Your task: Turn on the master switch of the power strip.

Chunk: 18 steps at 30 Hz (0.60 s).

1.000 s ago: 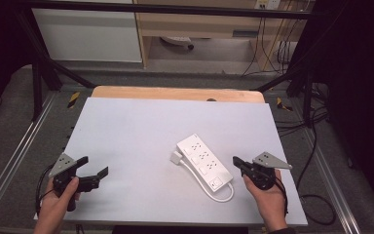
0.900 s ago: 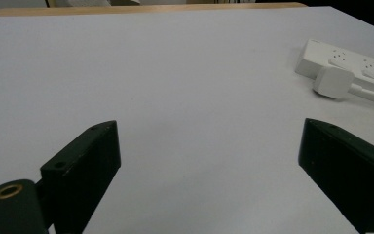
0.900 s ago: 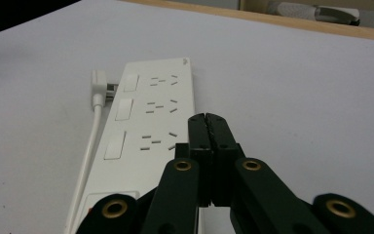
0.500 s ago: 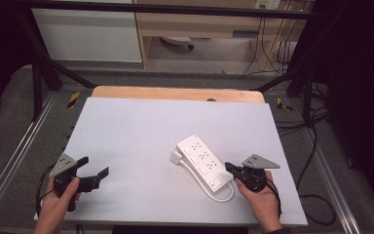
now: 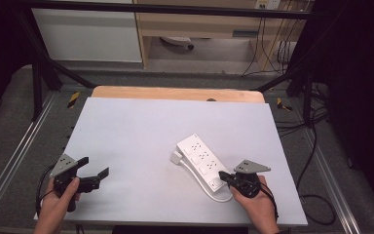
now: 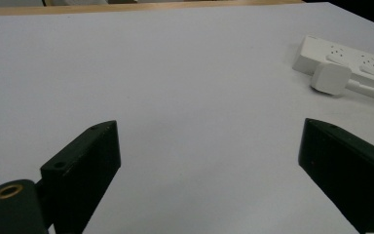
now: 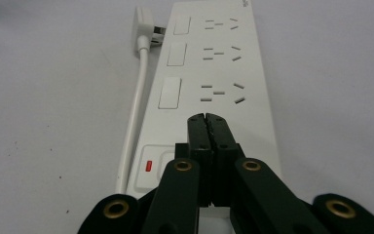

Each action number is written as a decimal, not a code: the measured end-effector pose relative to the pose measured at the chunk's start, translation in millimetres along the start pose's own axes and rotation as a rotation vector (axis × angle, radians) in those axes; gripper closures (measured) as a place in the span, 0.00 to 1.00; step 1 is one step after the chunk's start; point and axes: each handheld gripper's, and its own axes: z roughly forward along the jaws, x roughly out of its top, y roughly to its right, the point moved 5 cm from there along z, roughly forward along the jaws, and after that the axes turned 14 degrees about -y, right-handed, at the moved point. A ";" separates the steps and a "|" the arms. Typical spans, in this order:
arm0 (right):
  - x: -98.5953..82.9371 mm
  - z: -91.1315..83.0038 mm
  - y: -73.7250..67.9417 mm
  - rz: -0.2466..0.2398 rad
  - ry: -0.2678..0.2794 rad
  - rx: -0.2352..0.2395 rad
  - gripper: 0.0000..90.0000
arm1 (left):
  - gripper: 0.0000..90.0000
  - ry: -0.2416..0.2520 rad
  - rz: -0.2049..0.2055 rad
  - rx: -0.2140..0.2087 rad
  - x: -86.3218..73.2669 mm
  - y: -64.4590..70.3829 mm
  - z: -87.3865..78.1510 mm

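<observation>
Lying on the white table, one white power strip sits directly ahead of the right gripper, whose two jaws are pressed together with no gap and nothing between them, their tips poised over the strip's near end. The right gripper view shows three socket groups on the strip, each paired with a blank rectangular switch. A red indicator marks a rocker at the near end, just left of the jaws; the rest of that rocker is hidden behind them. Small dark lettering at the strip's far corner is cut off by the frame edge and cannot be read. No other writing is legible.

One white plug lies beside the strip's far left edge, and its cable runs back along the strip's left side toward the gripper; the cable's near loop is partly covered by the right hand in the high view.

The left gripper rests well apart from the strip, held in the left hand. Its two jaws stand wide apart over bare table, gripping nothing; the strip and plug appear far off to their right.
</observation>
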 end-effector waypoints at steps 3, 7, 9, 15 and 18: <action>-0.4 -2.1 -2.8 0.001 -0.002 0.006 1.00 | 0.09 -0.003 0.001 0.005 0.0 0.1 0.8; -1.7 0.9 -6.3 -0.003 -0.022 0.012 1.00 | 0.09 -0.007 0.002 0.001 -0.2 1.0 0.9; -1.7 1.8 -7.5 -0.005 -0.027 0.013 1.00 | 0.09 -0.007 0.003 0.001 -0.1 1.2 0.7; -1.8 3.7 -9.8 -0.018 -0.039 0.011 1.00 | 0.09 -0.009 0.008 0.002 -0.2 1.4 1.3; -1.7 4.3 -9.7 -0.018 -0.041 0.011 1.00 | 0.09 -0.009 0.007 -0.001 -0.3 1.5 1.5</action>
